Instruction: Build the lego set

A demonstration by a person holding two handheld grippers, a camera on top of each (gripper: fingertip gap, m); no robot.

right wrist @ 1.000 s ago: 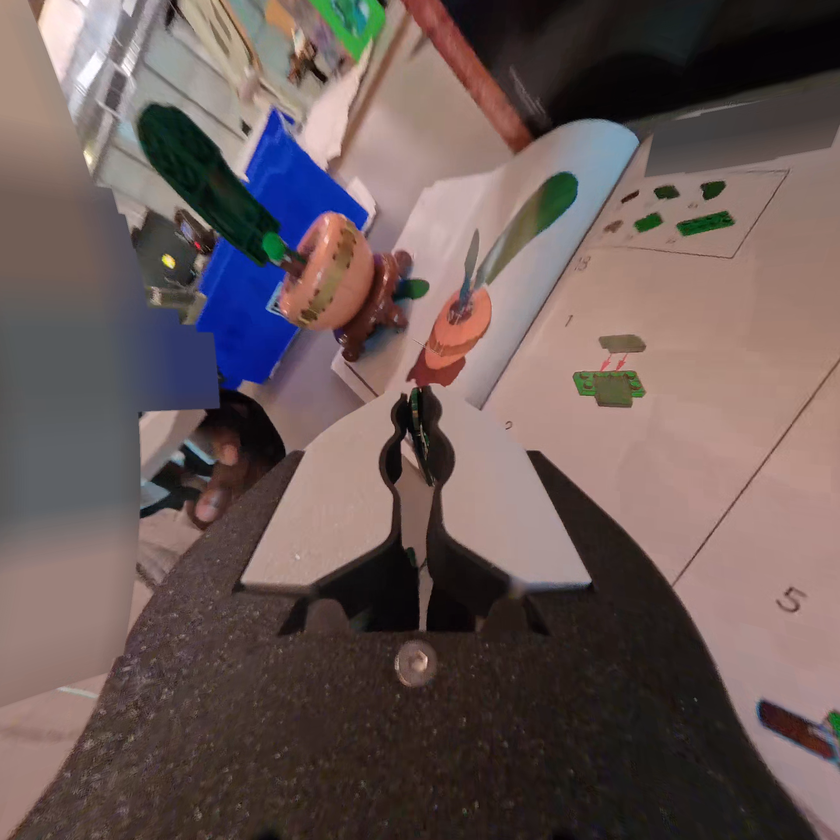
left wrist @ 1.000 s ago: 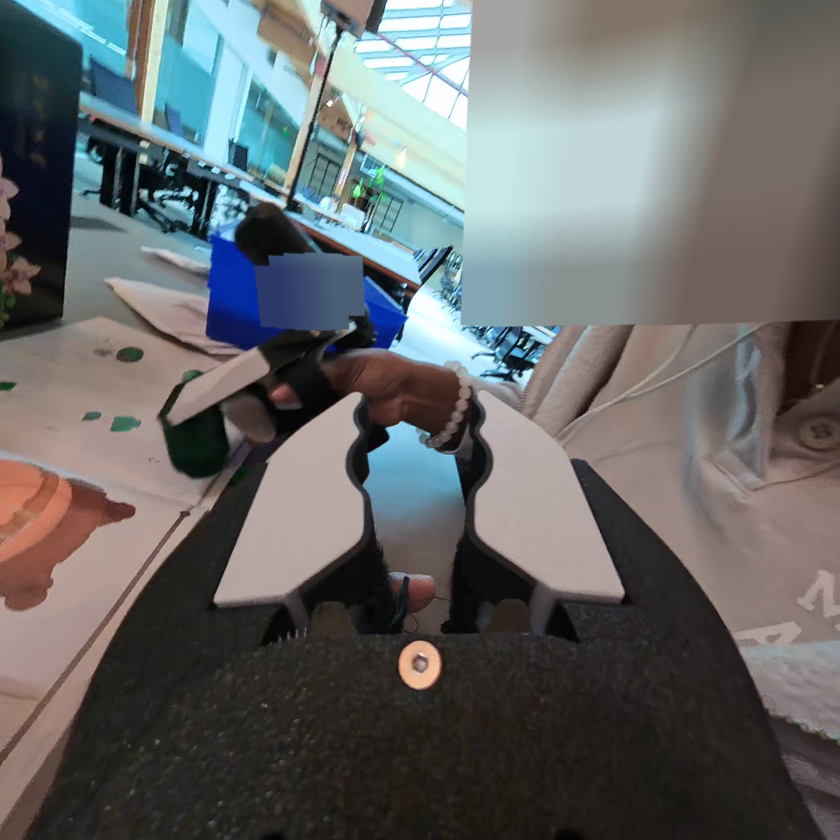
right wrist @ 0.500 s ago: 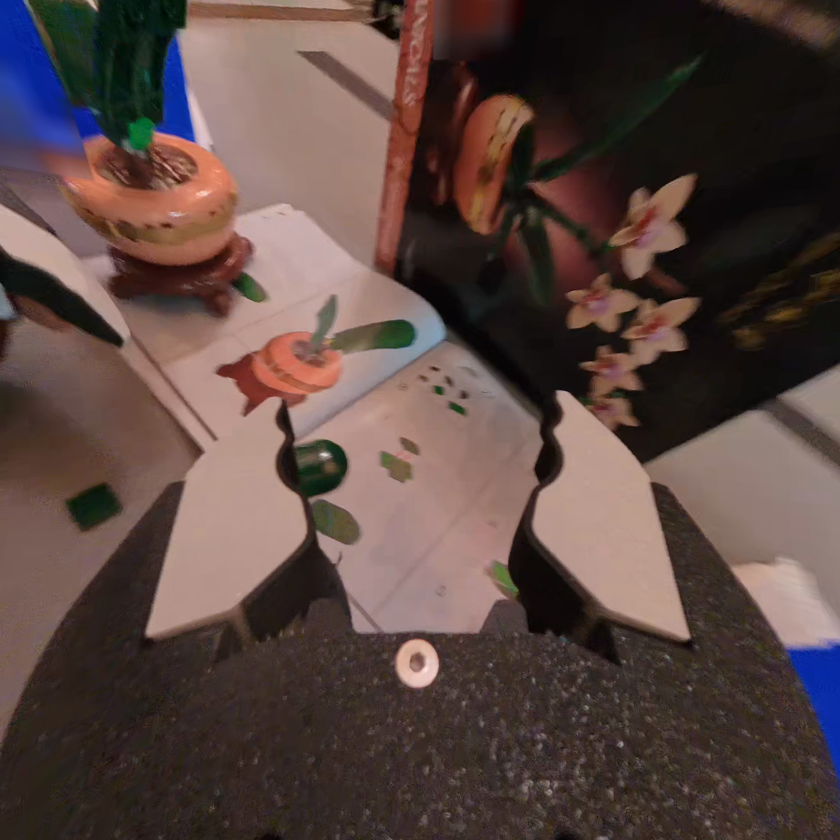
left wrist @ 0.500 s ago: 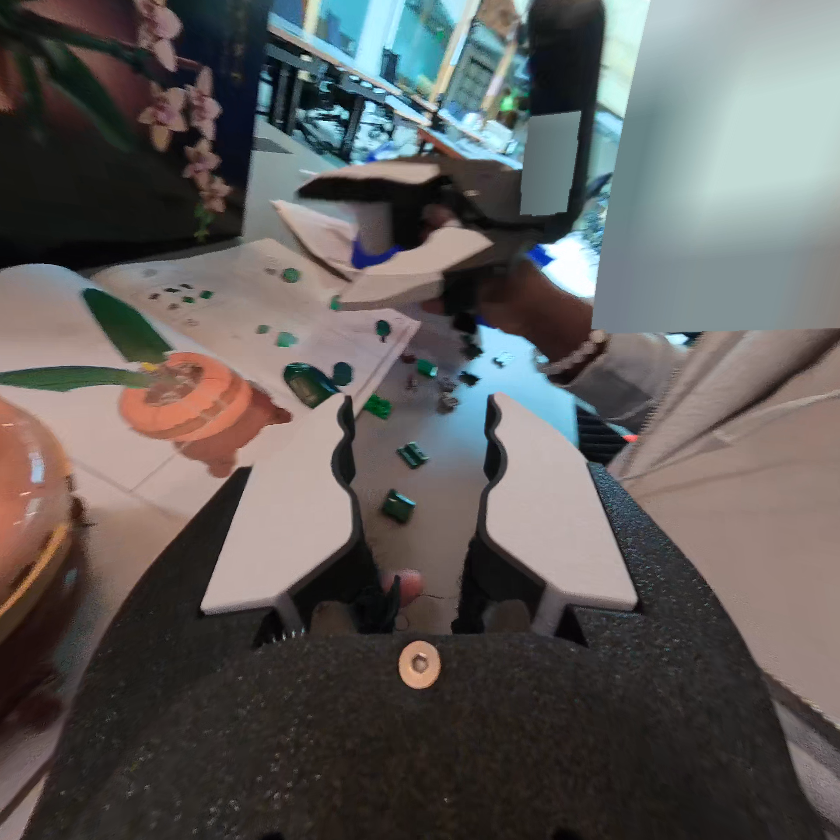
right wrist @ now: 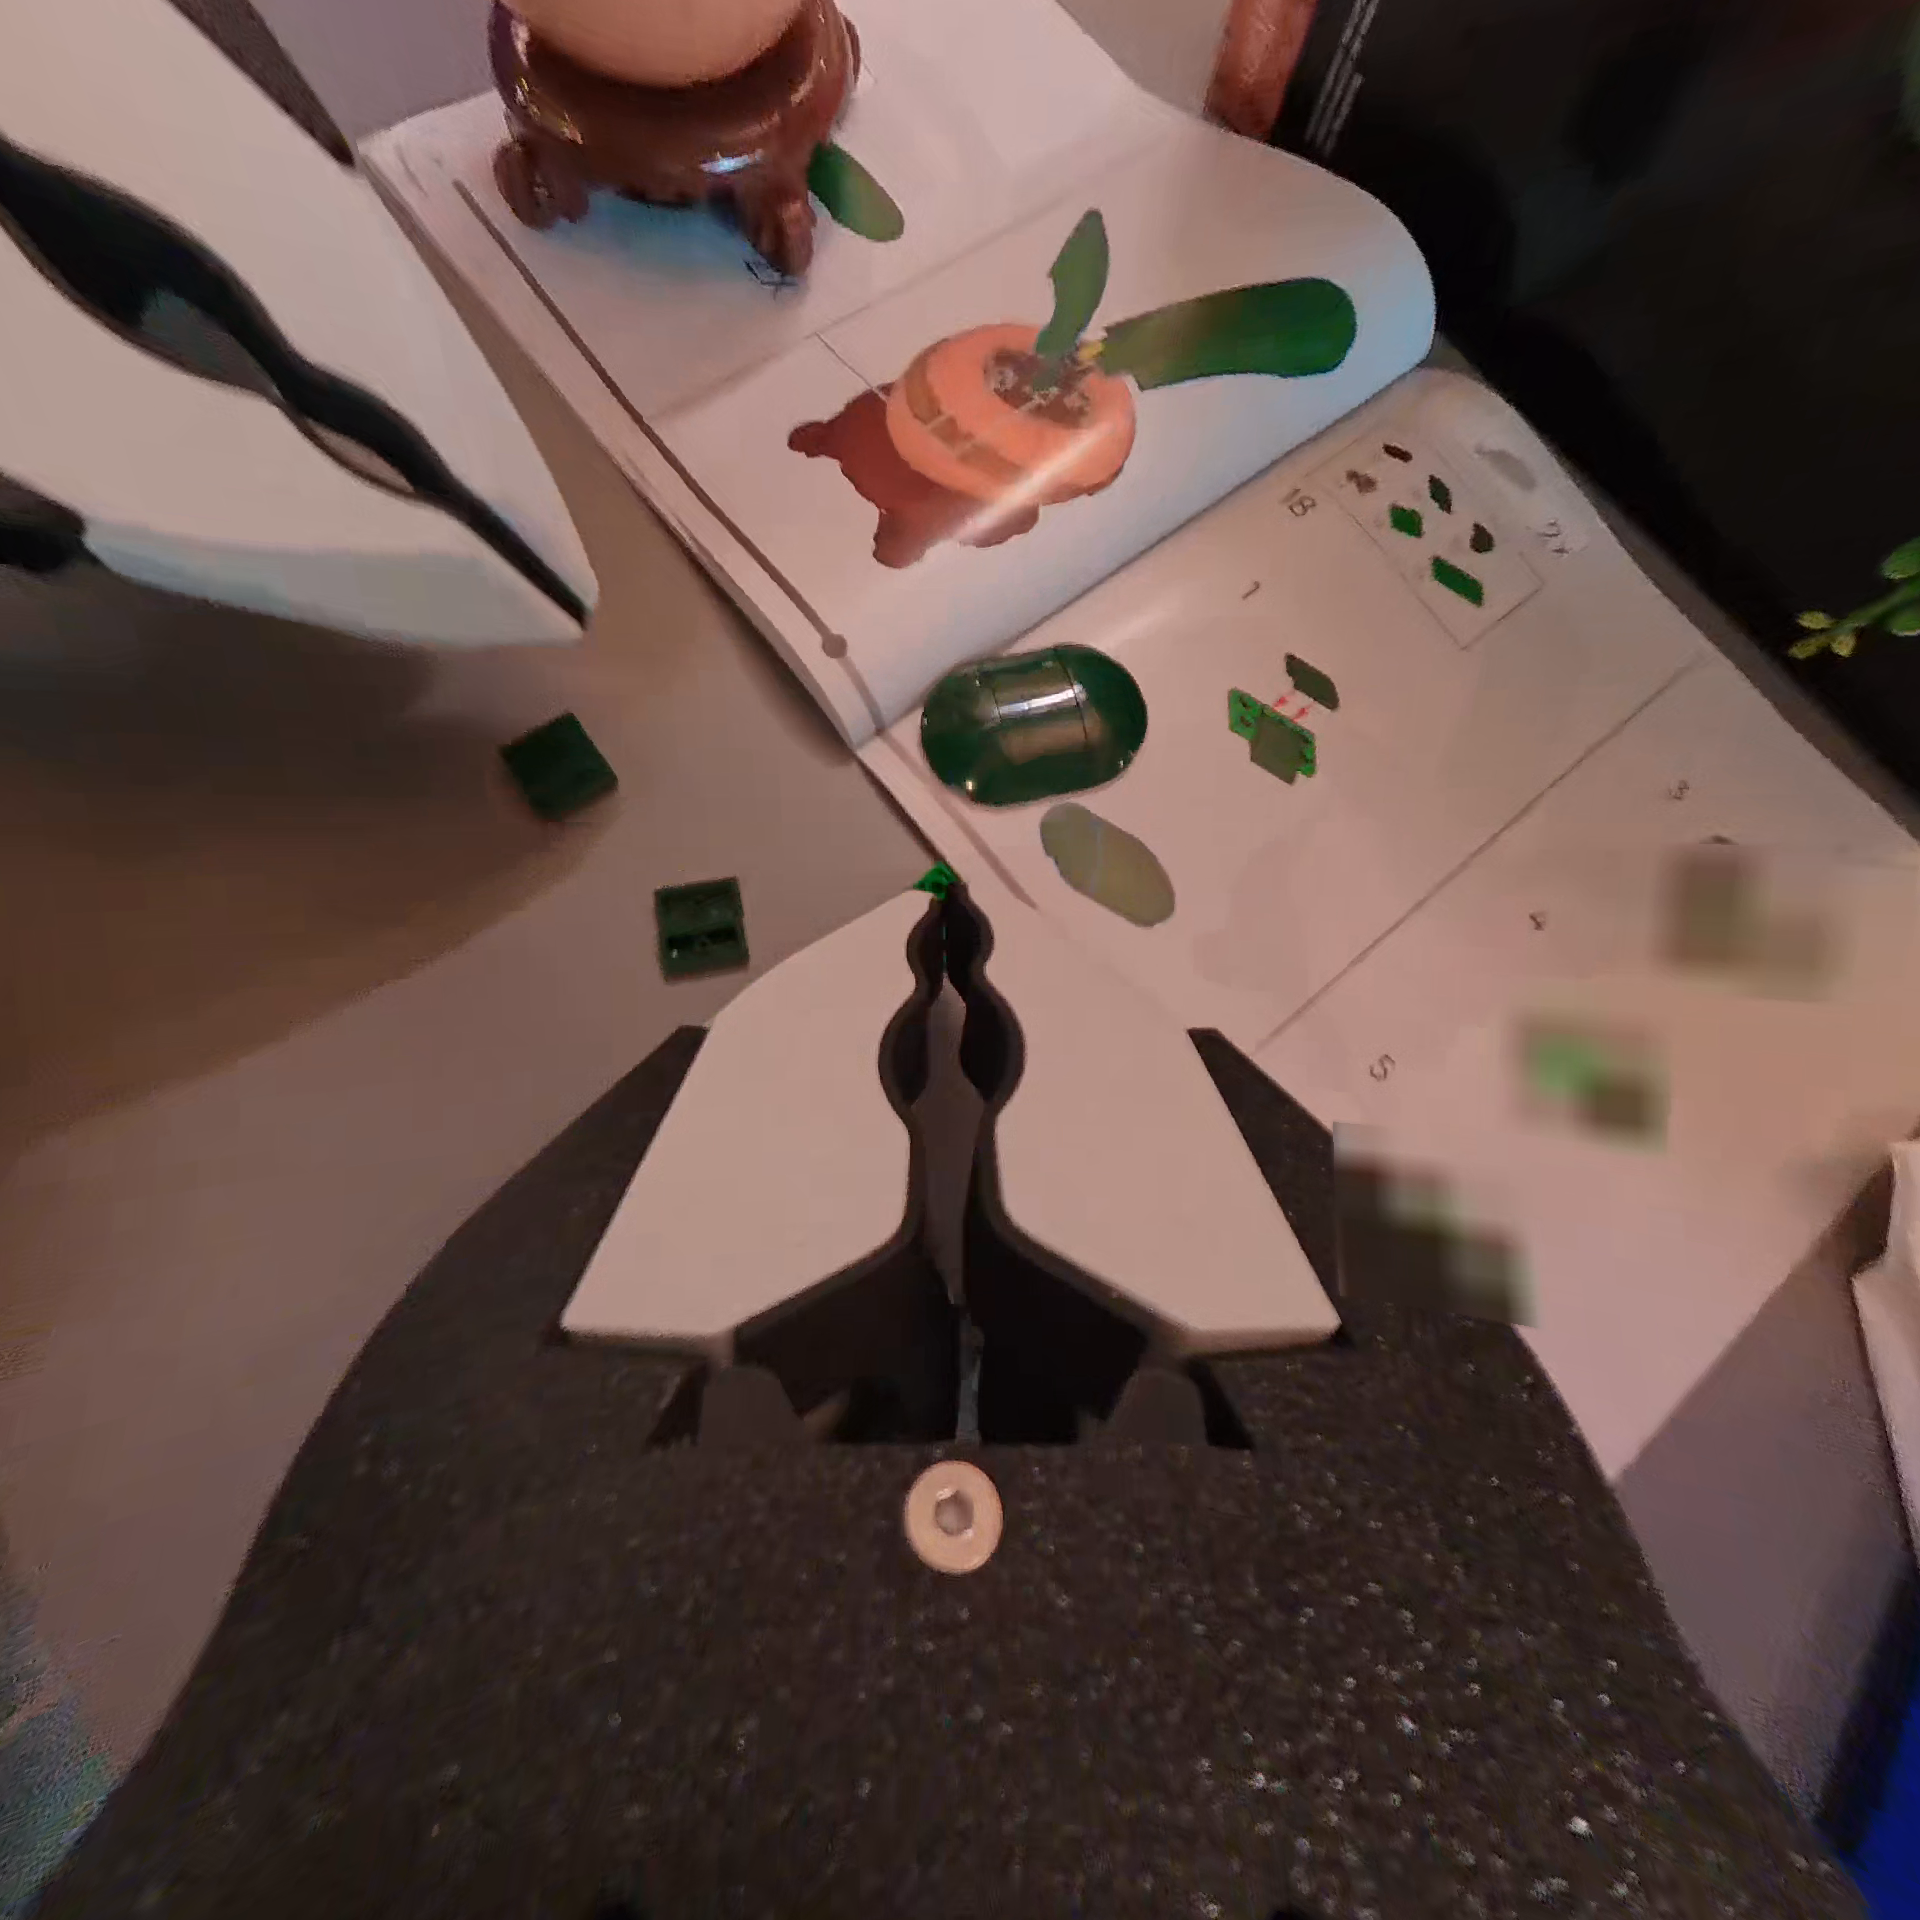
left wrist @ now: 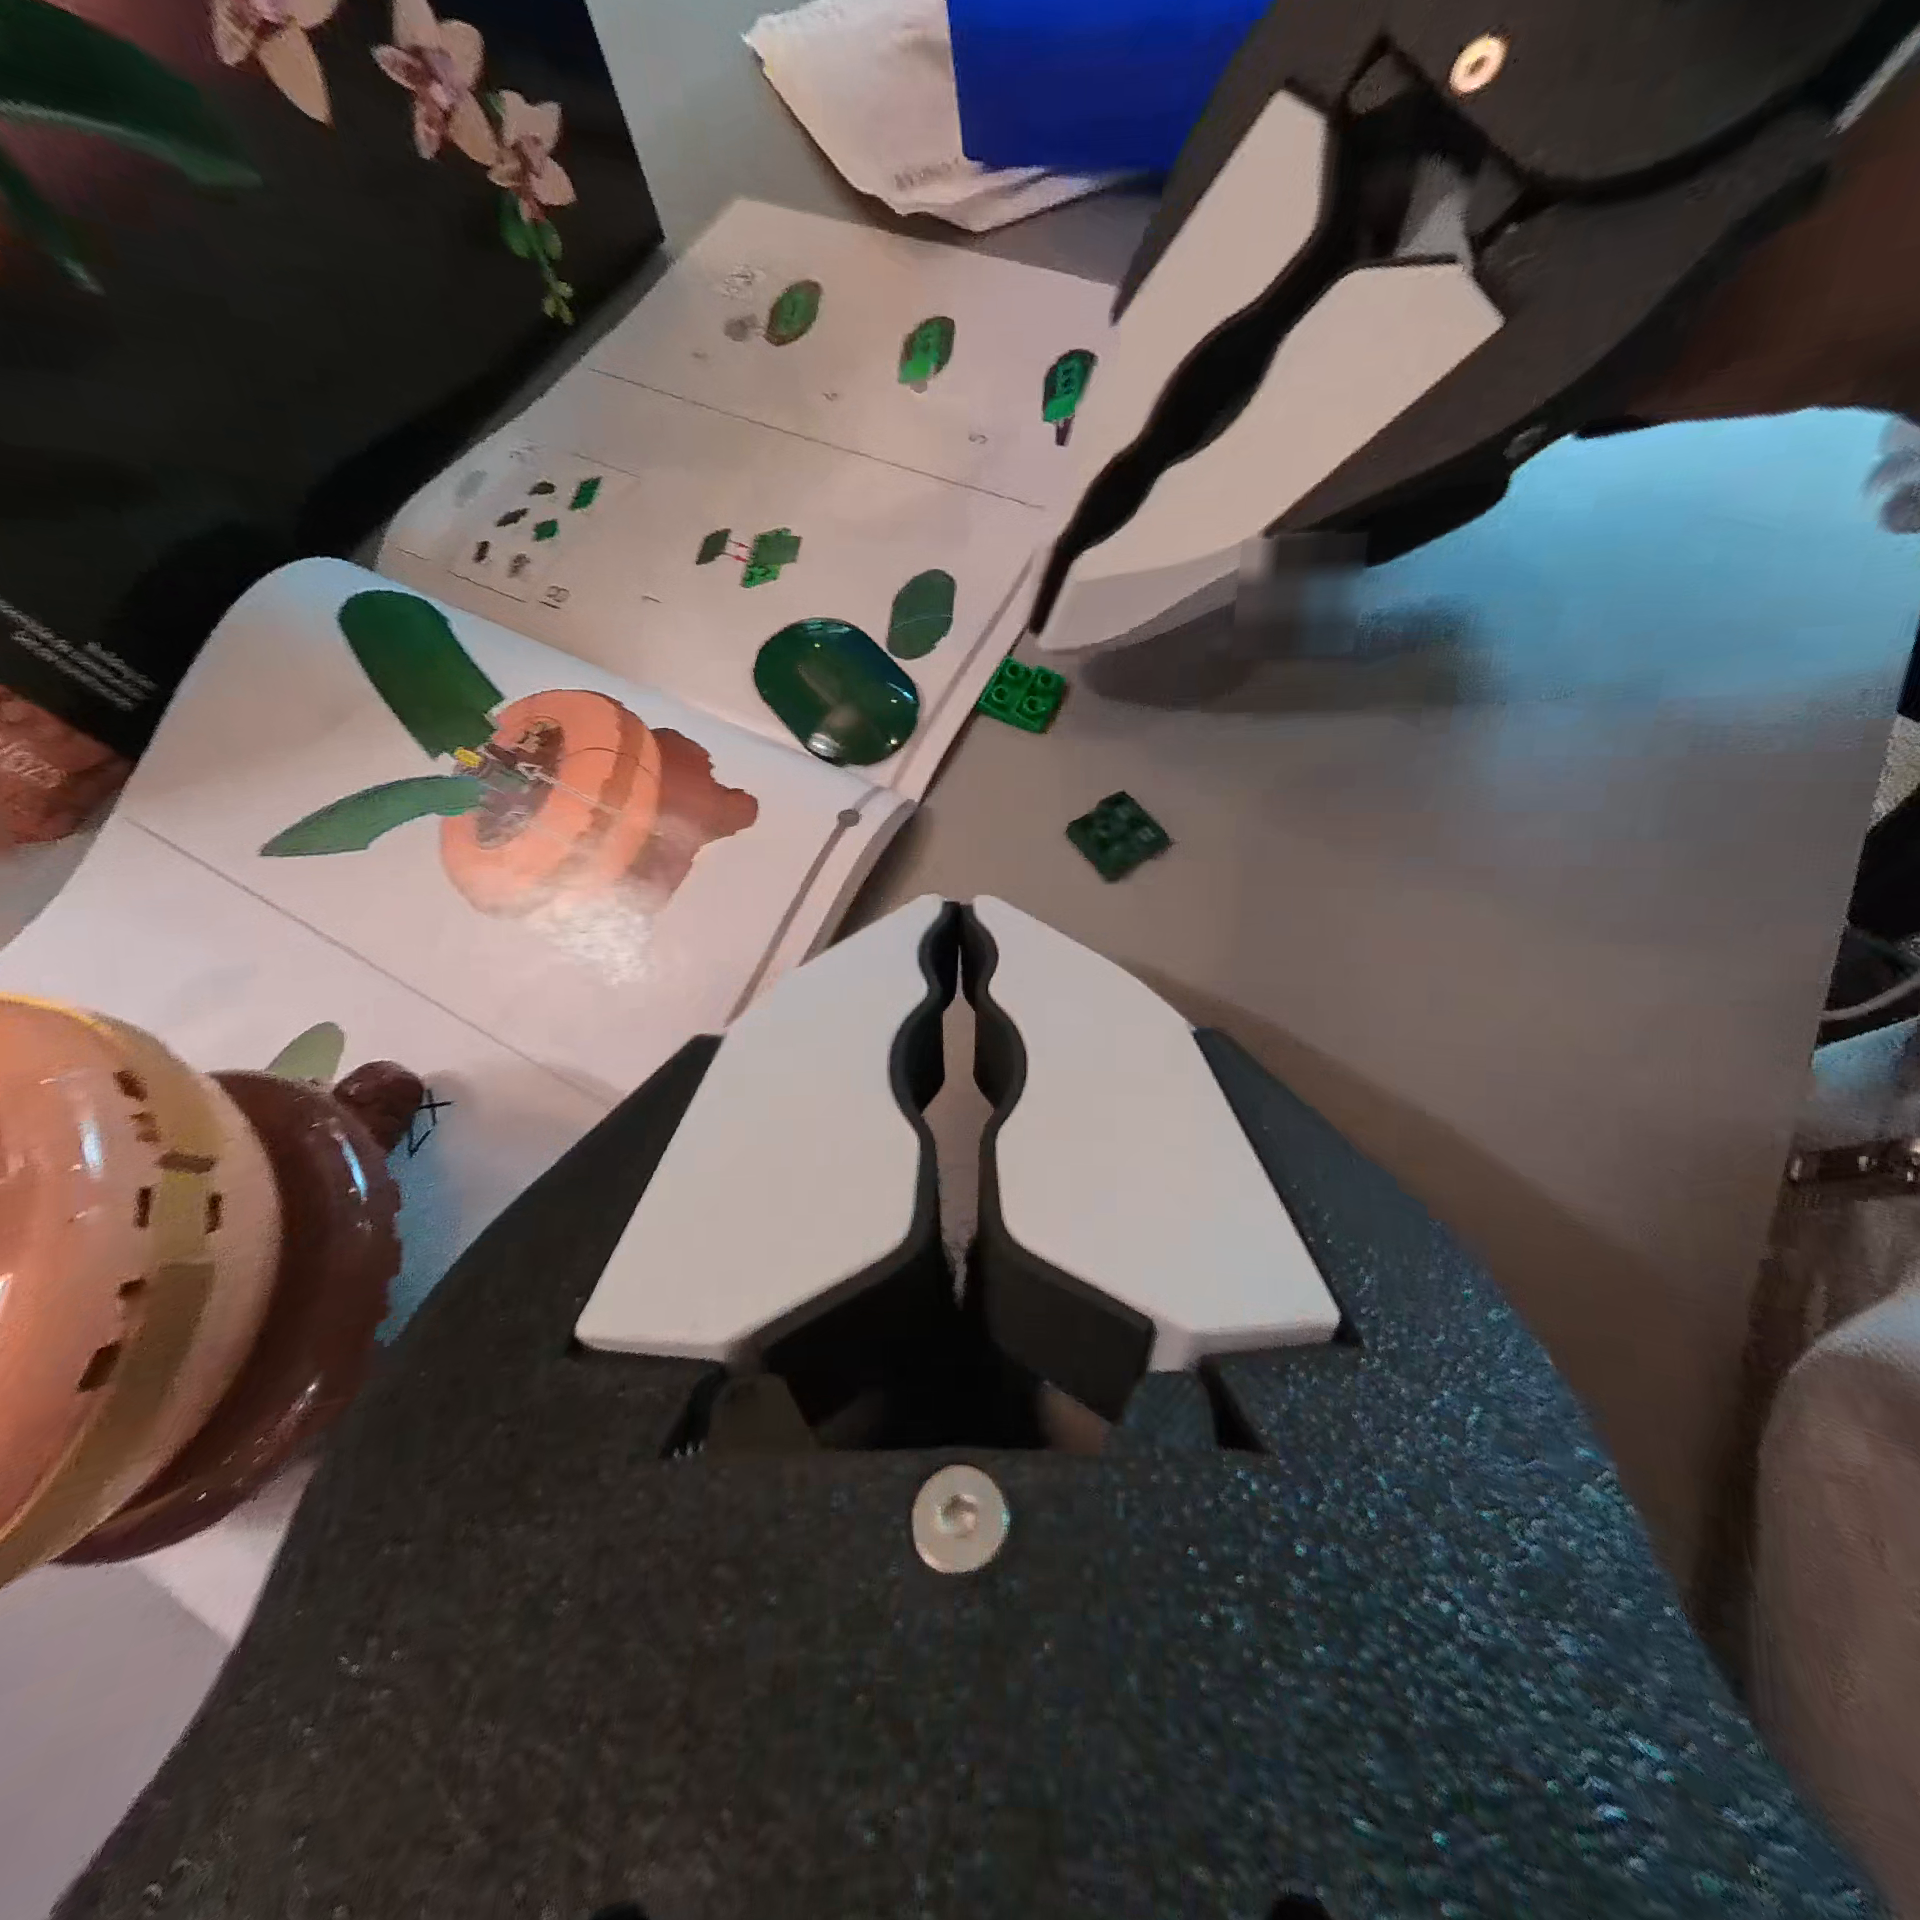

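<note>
My left gripper (left wrist: 958,914) is shut and empty, low over the grey table beside the open instruction booklet (left wrist: 312,935). My right gripper (right wrist: 943,904) is shut, and a thin bright green piece (right wrist: 935,881) shows between its tips. In the left wrist view the right gripper (left wrist: 1044,623) points down at the booklet's edge, just above a bright green 2x2 plate (left wrist: 1021,694). A dark green oval leaf piece (left wrist: 836,691) lies on the booklet (right wrist: 1351,935); it also shows in the right wrist view (right wrist: 1034,722). The peach pot on its brown base (left wrist: 114,1268) stands on the booklet.
Two small green plates (right wrist: 701,928) (right wrist: 558,767) lie loose on the table between the grippers; one shows in the left wrist view (left wrist: 1117,834). A black box printed with orchids (left wrist: 260,260) stands behind the booklet. A blue bin (left wrist: 1070,83) and white paper (left wrist: 883,94) are farther back. One gripper's finger ends stand about 8 cm off the other's.
Both grippers have tilted down toward the table. The left gripper has gone from open to shut. The right gripper, open half a second ago, is shut again with green at its tips.
</note>
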